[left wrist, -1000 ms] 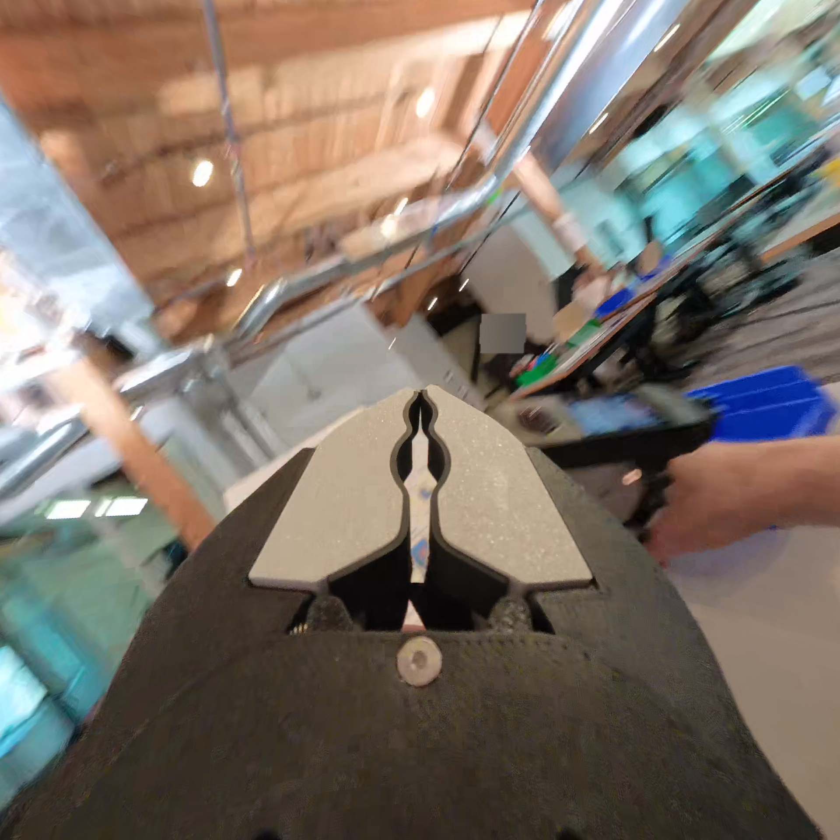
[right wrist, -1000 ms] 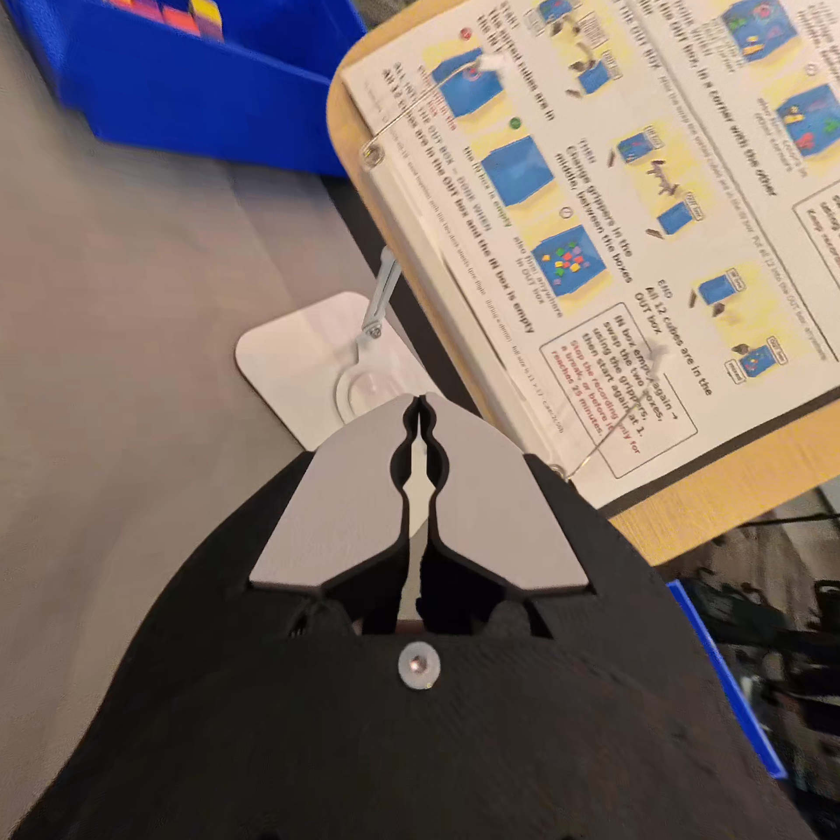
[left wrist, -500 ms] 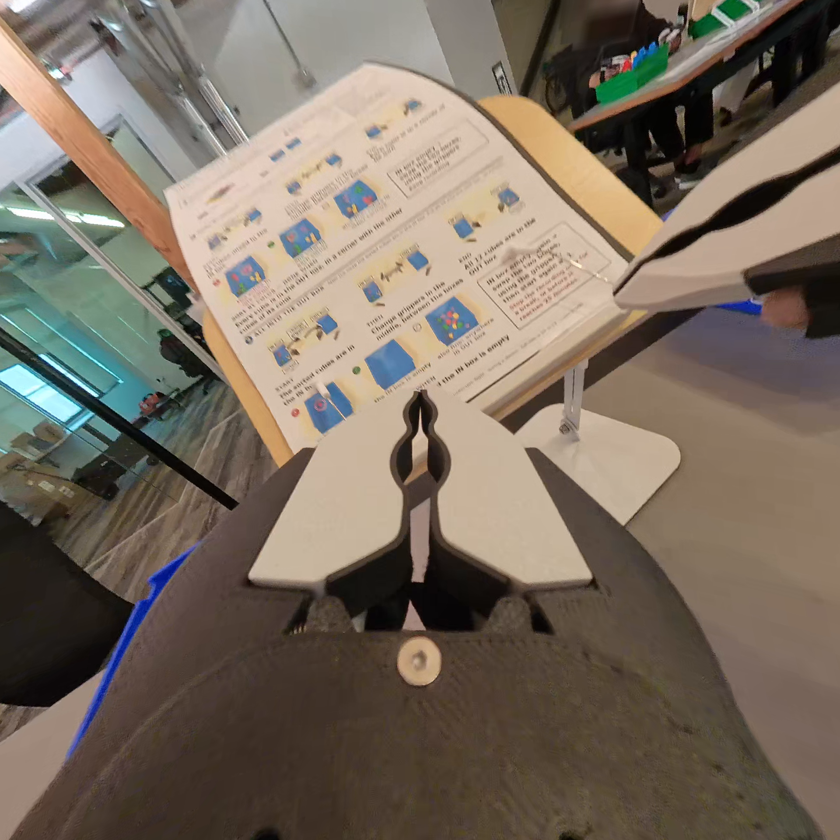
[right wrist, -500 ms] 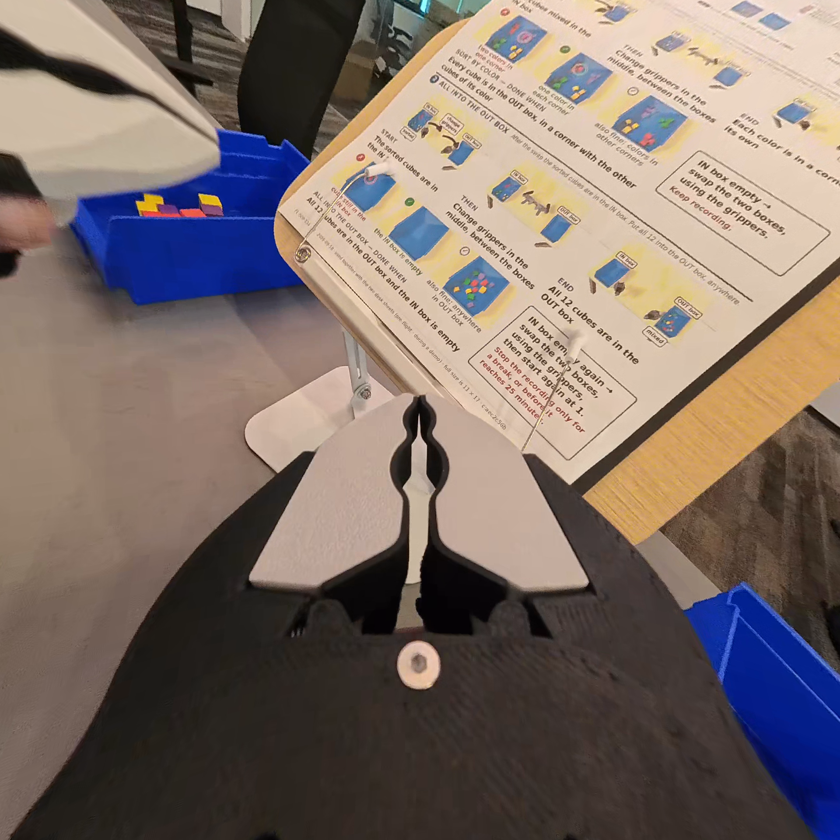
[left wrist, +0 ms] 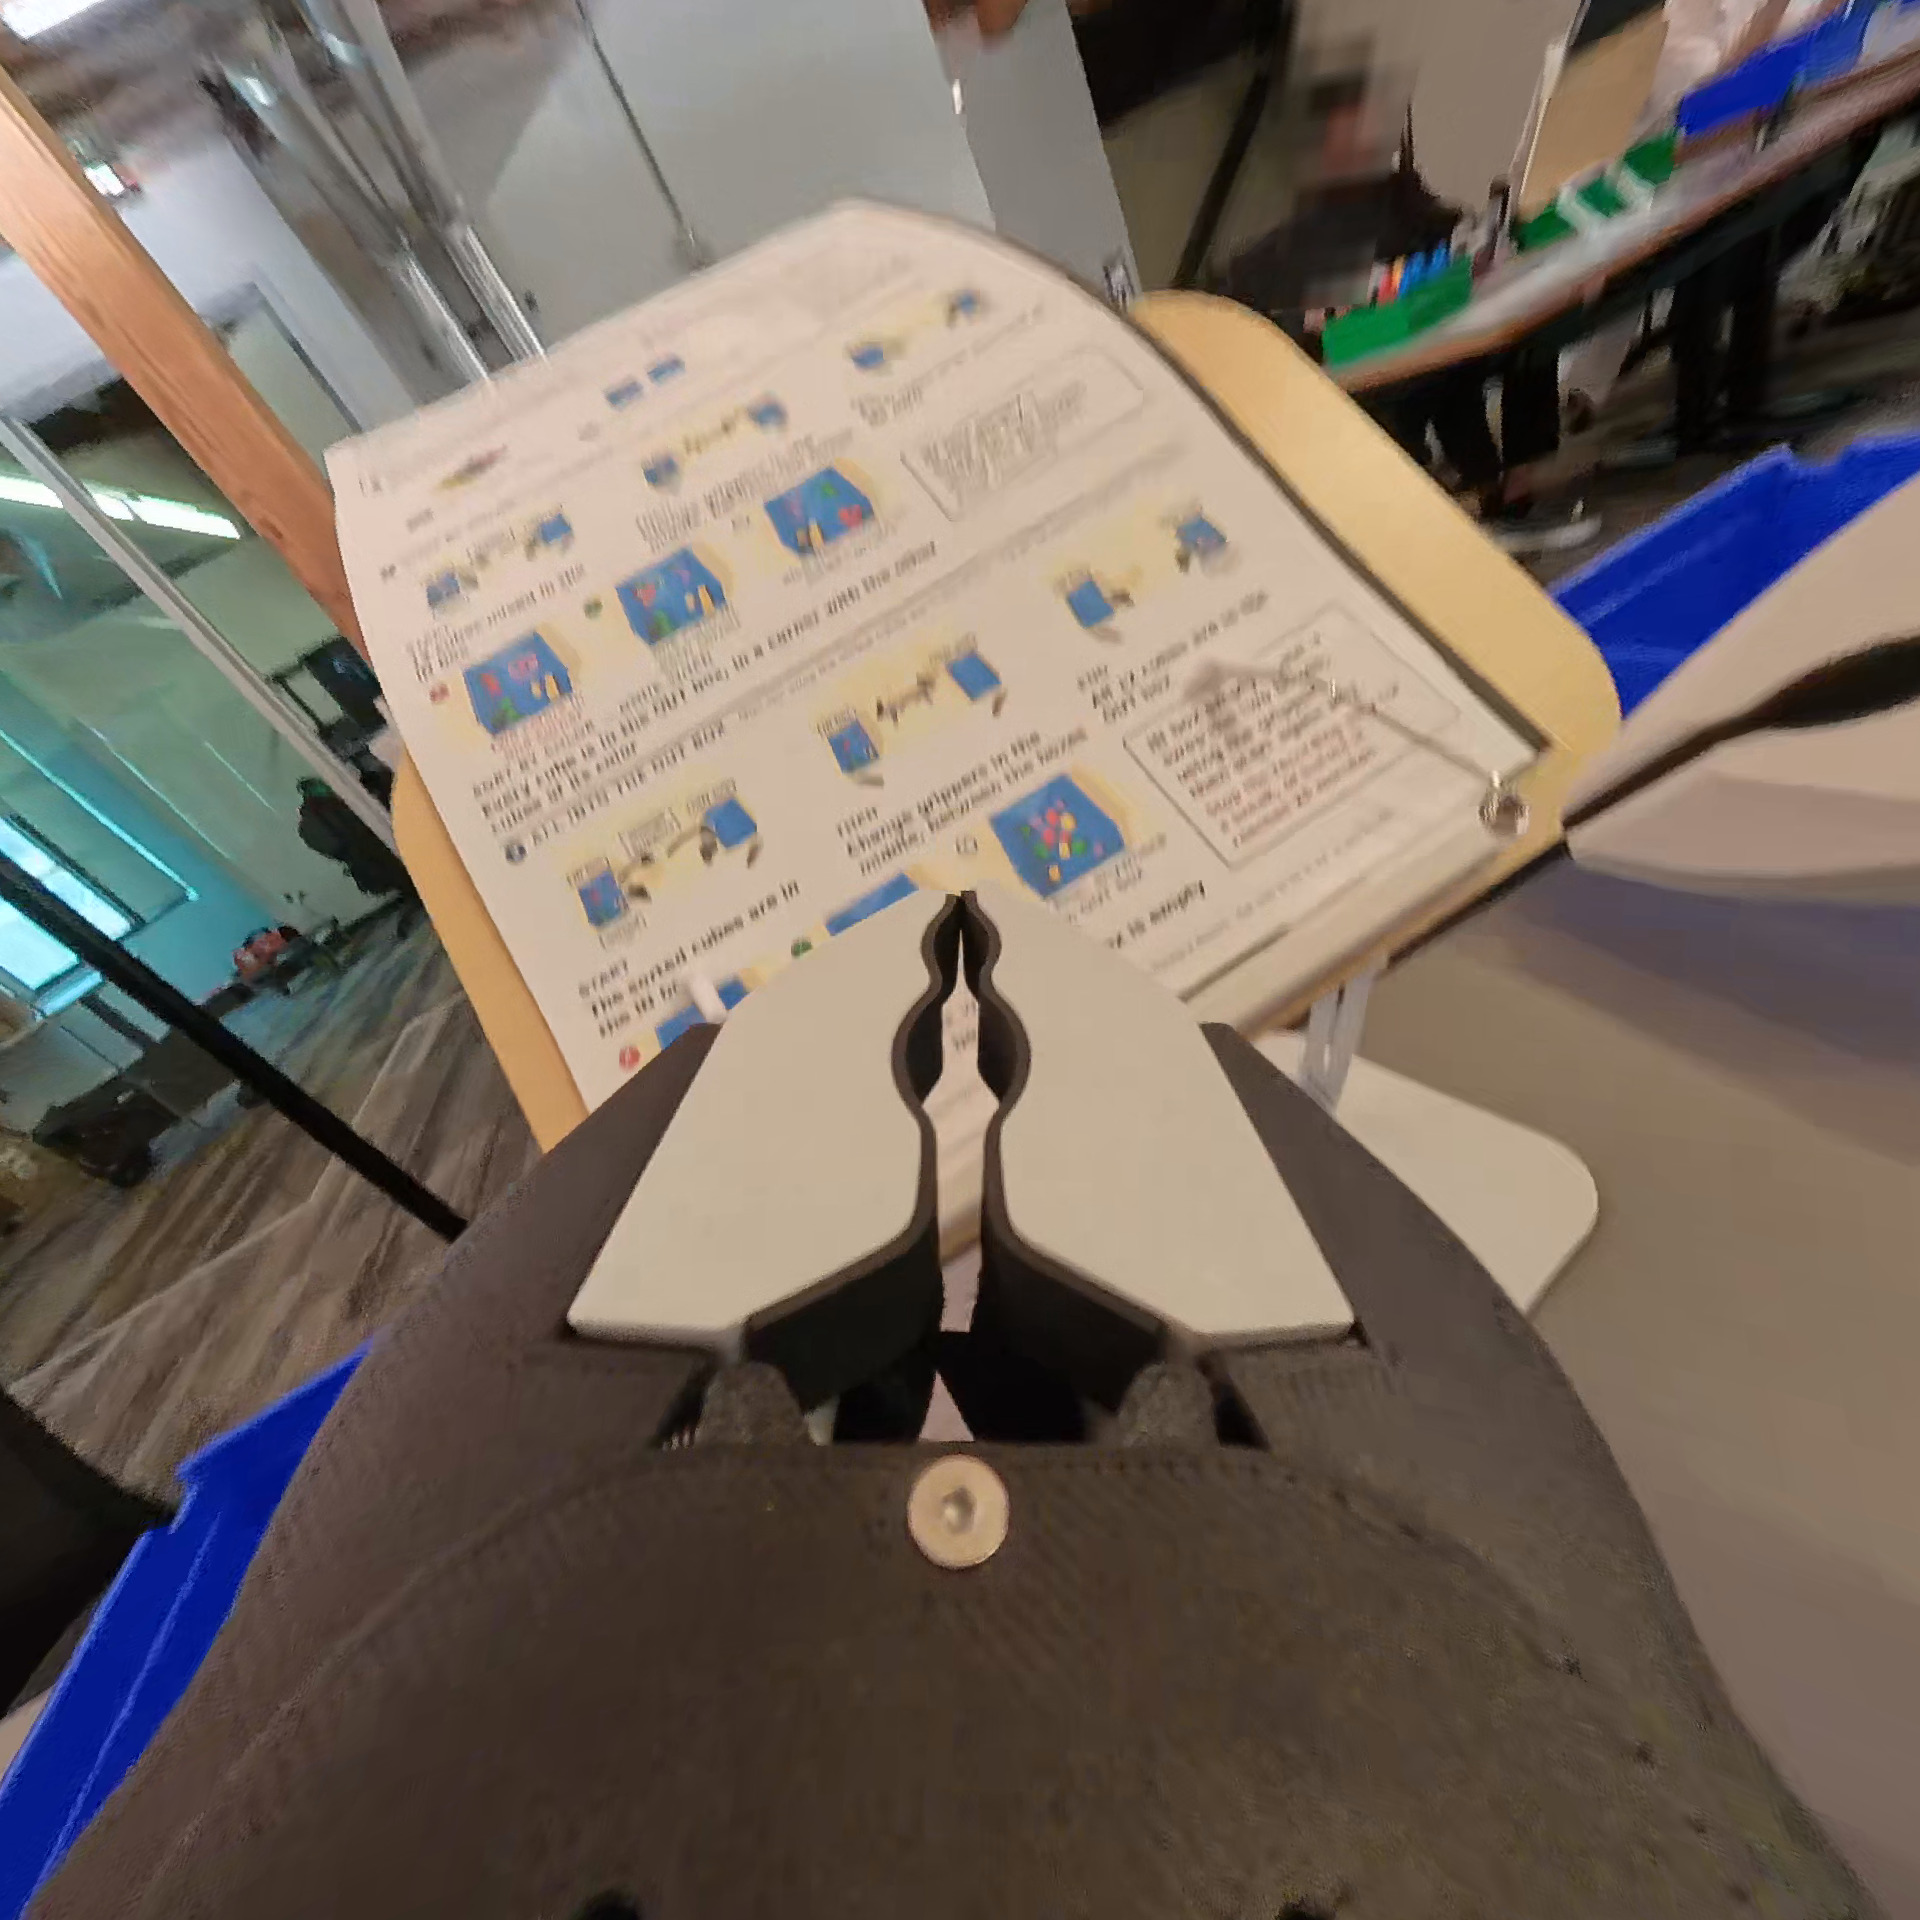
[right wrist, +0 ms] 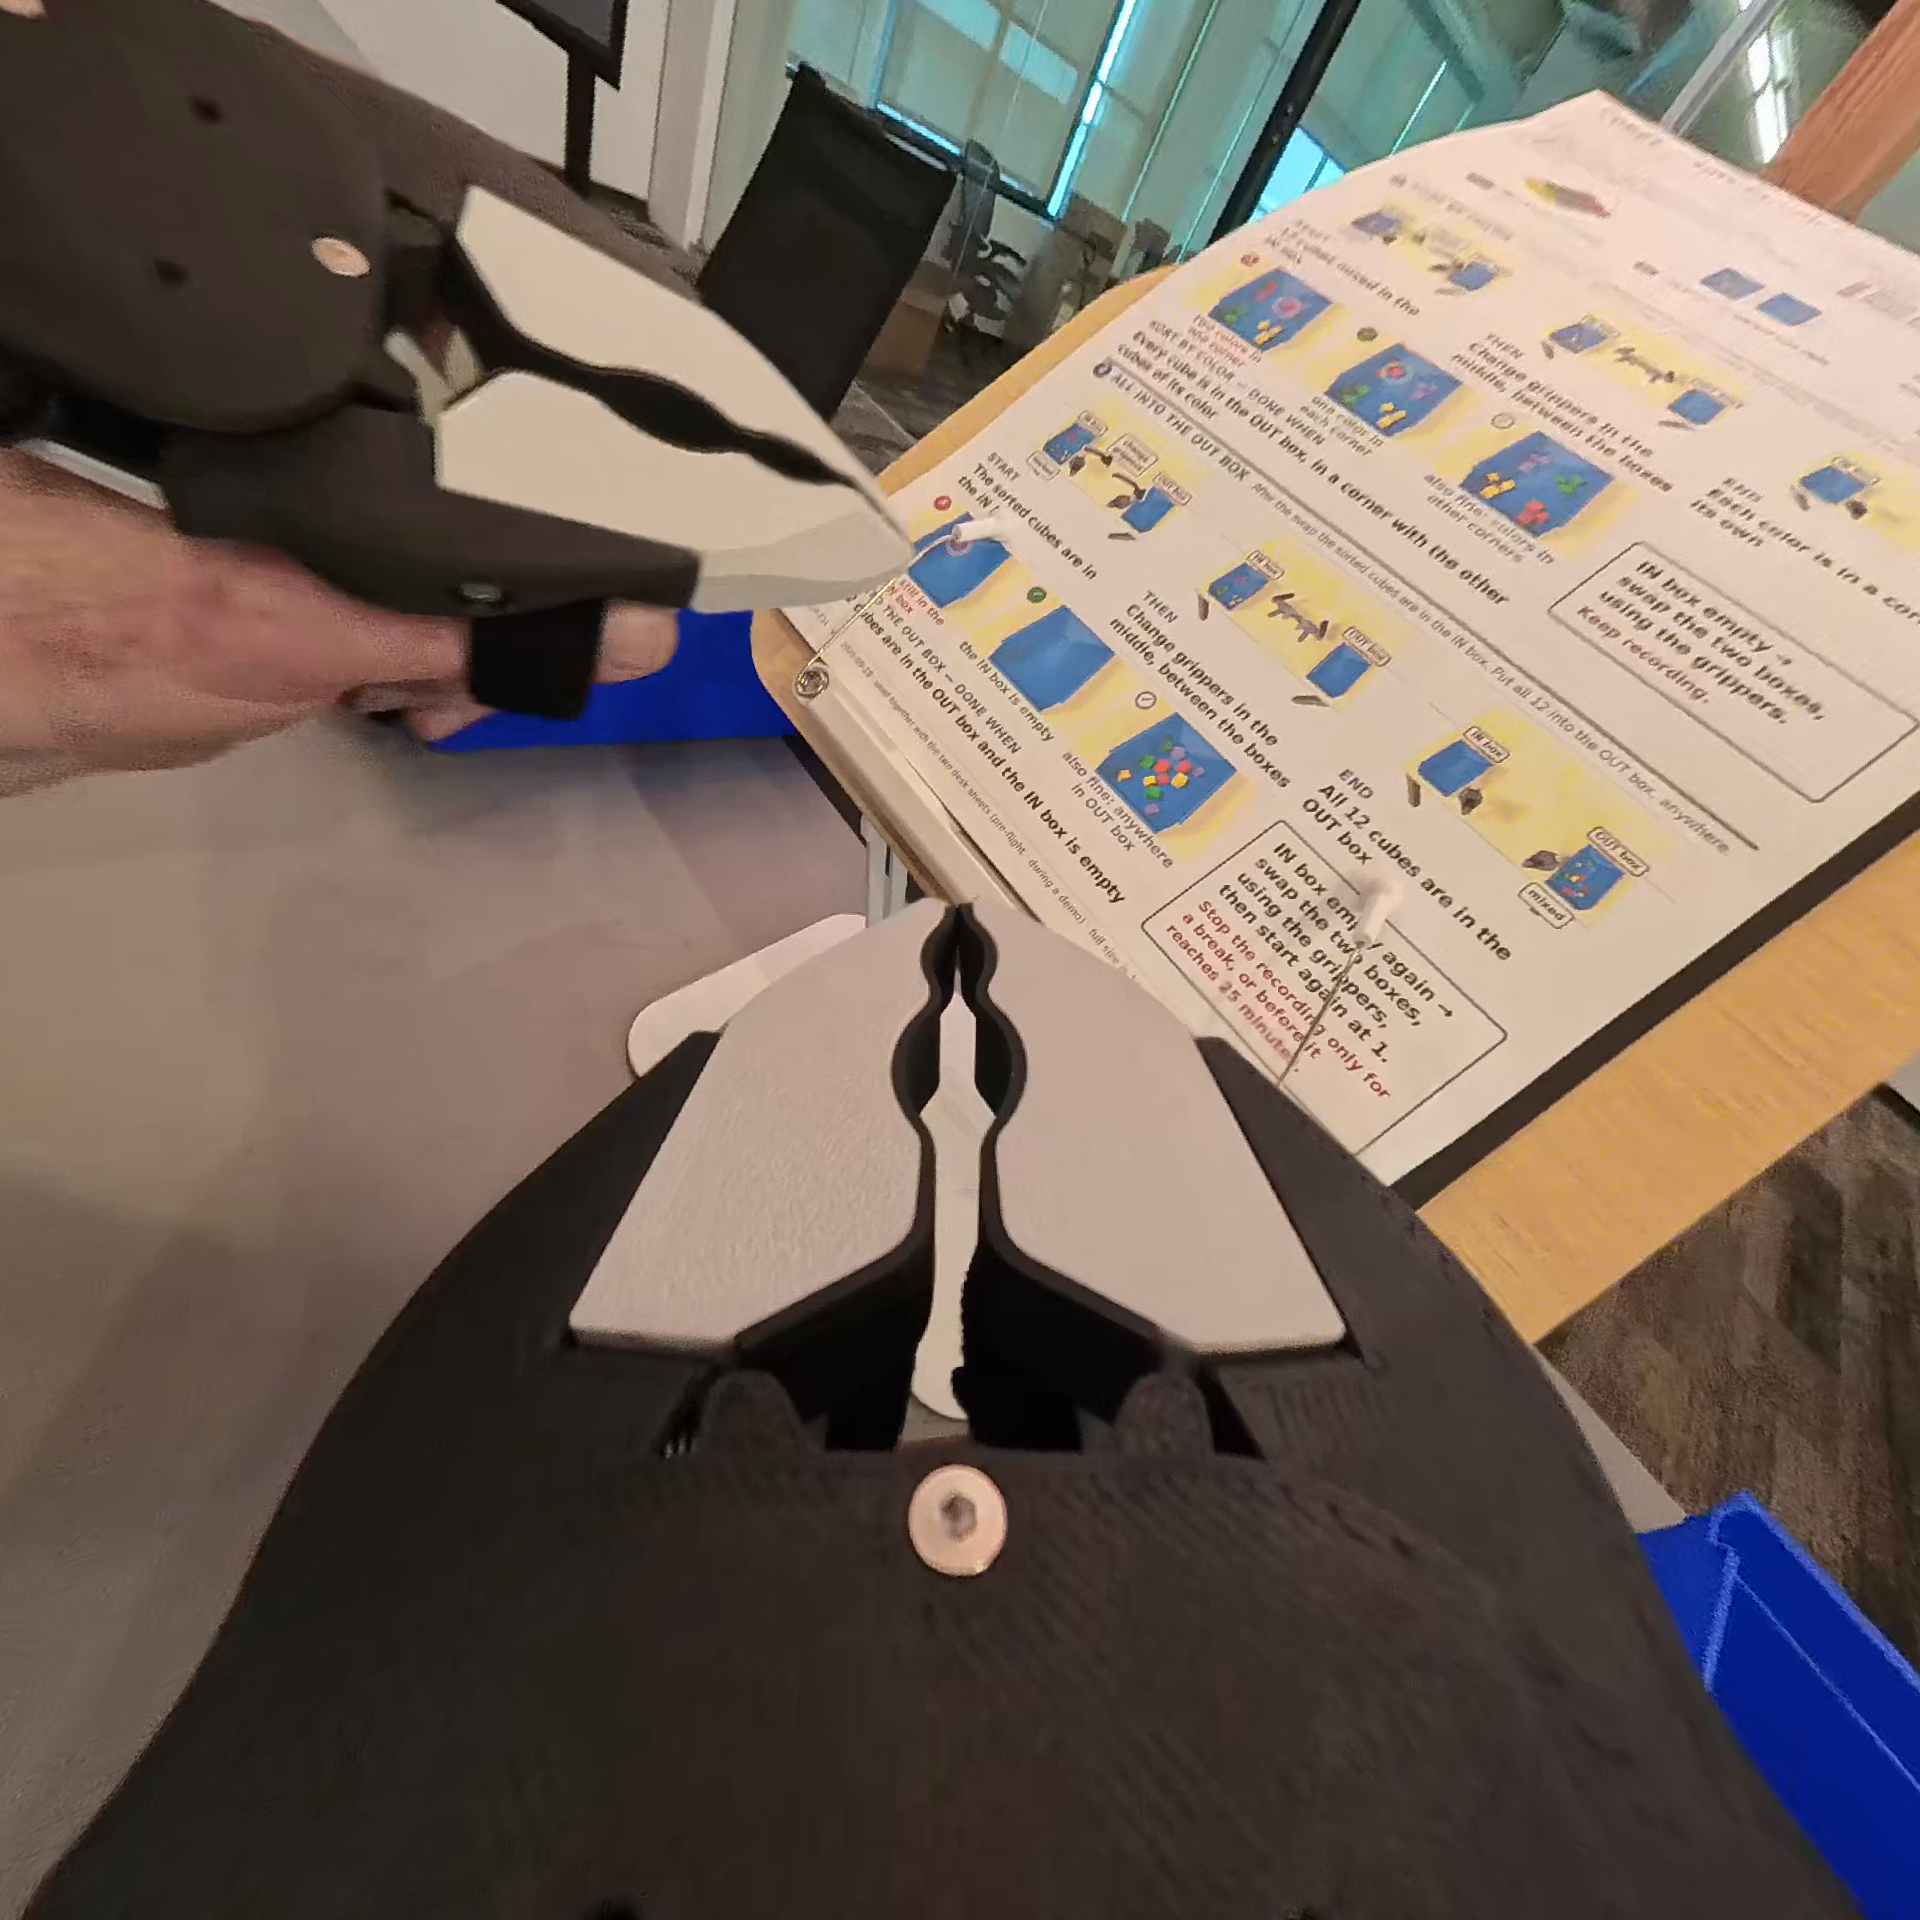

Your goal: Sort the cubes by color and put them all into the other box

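Observation:
My left gripper (left wrist: 962,902) is shut with nothing between its pads, raised above the grey table and pointing at an instruction sheet (left wrist: 935,644) on a stand. It also shows in the right wrist view (right wrist: 842,499), held by a hand (right wrist: 208,644). My right gripper (right wrist: 956,914) is shut and bare, facing the same sheet (right wrist: 1403,644). It shows at the right edge of the left wrist view (left wrist: 1766,748). One blue box (left wrist: 1714,561) lies behind the right gripper; another blue box (left wrist: 156,1621) sits under the left gripper. No cubes are in view.
The sheet rests on a wooden board (right wrist: 1662,1122) with a white foot plate (left wrist: 1455,1195) on the table (right wrist: 312,1039). A blue box edge (right wrist: 1808,1683) sits at the lower right, another (right wrist: 644,696) behind the hand. A black chair (right wrist: 821,249) stands beyond the table.
The left gripper swung down from facing the ceiling to facing the instruction sheet. The right gripper tilted up from the table towards the sheet. Both stayed shut, and they now sit closer together.

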Tool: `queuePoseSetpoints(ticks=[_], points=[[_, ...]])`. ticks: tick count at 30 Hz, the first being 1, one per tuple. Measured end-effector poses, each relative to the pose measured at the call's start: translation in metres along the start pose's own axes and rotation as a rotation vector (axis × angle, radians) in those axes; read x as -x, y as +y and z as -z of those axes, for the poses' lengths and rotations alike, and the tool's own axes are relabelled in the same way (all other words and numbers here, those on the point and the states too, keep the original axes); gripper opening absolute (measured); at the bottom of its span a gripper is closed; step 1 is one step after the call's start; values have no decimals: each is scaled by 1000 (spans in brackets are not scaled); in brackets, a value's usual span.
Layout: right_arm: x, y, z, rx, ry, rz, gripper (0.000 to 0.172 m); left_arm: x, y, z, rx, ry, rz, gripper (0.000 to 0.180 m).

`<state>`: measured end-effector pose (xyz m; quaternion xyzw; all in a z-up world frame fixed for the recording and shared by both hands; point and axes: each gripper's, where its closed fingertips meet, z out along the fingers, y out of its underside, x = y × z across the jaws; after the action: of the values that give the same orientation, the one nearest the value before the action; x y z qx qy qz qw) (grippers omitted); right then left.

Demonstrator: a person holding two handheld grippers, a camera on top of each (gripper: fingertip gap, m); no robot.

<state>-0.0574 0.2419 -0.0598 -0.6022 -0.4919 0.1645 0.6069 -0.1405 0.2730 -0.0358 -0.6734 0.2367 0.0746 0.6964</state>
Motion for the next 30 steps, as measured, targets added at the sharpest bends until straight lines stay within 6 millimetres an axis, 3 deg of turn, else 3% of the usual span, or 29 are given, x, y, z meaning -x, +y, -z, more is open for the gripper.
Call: queuePoseSetpoints(ticks=[4, 6, 10, 18, 25, 30], points=[[-5, -5, 5, -33, 8, -4, 0, 4, -19, -19, -104, -12, 42, 0], [-8, -5, 7, -42, 12, -15, 0, 2, -12, -26, -83, 12, 83, 0], [-9, -2, 4, -45, 9, -15, 0, 2, 22, -26, -25, 6, 80, 0], [6, -2, 0, -66, -47, 21, 4, 20, 24, -13, -36, -15, 79, 1], [20, 1, -2, -80, -127, 52, 18, 69, -1, 13, -100, -10, 45, 17], [33, 3, -3, -107, -197, 70, 26, 116, 12, 27, -32, -50, 7, 30]])
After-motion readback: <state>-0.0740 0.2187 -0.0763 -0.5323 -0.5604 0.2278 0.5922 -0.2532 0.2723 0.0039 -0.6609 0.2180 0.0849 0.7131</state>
